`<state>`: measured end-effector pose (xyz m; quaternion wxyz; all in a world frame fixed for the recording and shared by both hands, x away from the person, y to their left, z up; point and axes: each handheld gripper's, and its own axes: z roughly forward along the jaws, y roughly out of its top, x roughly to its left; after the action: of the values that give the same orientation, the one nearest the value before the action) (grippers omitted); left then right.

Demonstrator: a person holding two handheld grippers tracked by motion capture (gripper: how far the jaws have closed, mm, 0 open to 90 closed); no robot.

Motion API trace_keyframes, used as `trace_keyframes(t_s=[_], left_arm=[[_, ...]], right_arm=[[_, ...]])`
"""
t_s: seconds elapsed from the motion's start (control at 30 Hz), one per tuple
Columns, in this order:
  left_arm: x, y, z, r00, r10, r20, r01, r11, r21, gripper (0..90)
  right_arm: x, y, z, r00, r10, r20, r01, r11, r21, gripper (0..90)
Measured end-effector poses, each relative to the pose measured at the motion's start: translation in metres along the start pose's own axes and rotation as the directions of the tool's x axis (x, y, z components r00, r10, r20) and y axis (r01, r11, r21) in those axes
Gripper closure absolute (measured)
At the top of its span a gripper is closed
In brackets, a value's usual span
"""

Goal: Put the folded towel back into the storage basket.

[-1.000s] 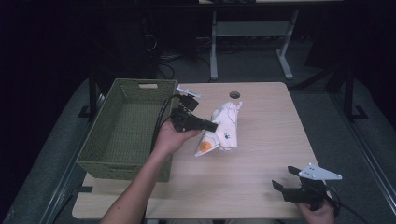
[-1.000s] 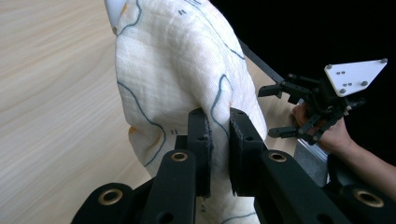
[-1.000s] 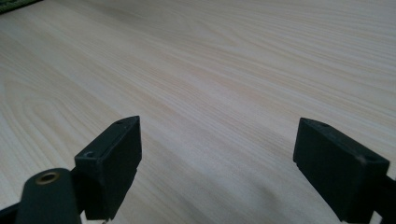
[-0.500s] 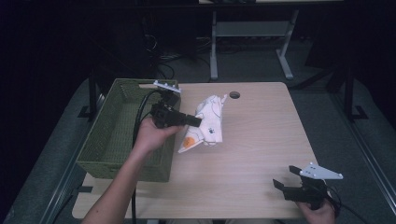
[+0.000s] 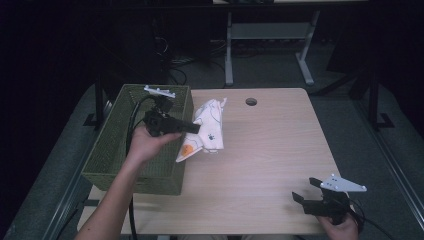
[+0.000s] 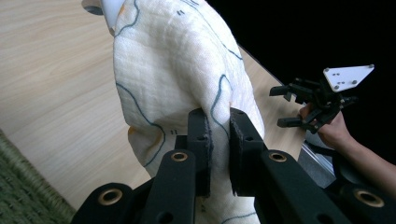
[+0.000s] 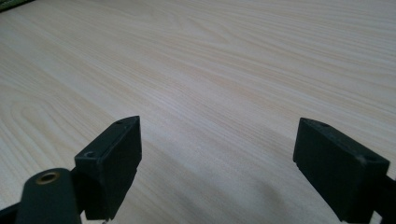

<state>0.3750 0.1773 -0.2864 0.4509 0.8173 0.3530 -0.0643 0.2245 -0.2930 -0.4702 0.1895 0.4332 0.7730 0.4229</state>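
Observation:
A white cloth [image 5: 209, 130] with blue outlines and an orange patch hangs above the table beside the green basket [image 5: 116, 145]. My left gripper [image 5: 196, 128] is shut on a fold of that cloth [image 6: 187, 70], its two pads pinching the fabric in the left gripper view, where the gripper [image 6: 218, 140] points along the table. My right gripper [image 5: 302, 192] rests low over the table's near right corner, open, with bare wood between its jaws in the right gripper view [image 7: 219, 163].
The woven green basket stands on the table's left side, its rim right beside the held cloth. A round cable hole [image 5: 251, 101] lies near the table's far edge. A desk frame [image 5: 270, 35] stands behind the table.
My left hand has carried the cloth leftward and a little up, from mid-table to the basket's right rim. The right gripper has stayed put.

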Motion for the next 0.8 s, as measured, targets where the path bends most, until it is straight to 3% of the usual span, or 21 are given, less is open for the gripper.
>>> trace_keyframes(t_s=[0.8], left_arm=[[0.022, -0.015, -0.02, 0.9986, -0.048, -0.022, 0.047, 0.9985, -0.028, 81.1]], right_arm=[[-0.001, 0.0, -0.001, 1.0, 0.006, 0.0, -0.006, 1.0, -0.001, 15.0]])
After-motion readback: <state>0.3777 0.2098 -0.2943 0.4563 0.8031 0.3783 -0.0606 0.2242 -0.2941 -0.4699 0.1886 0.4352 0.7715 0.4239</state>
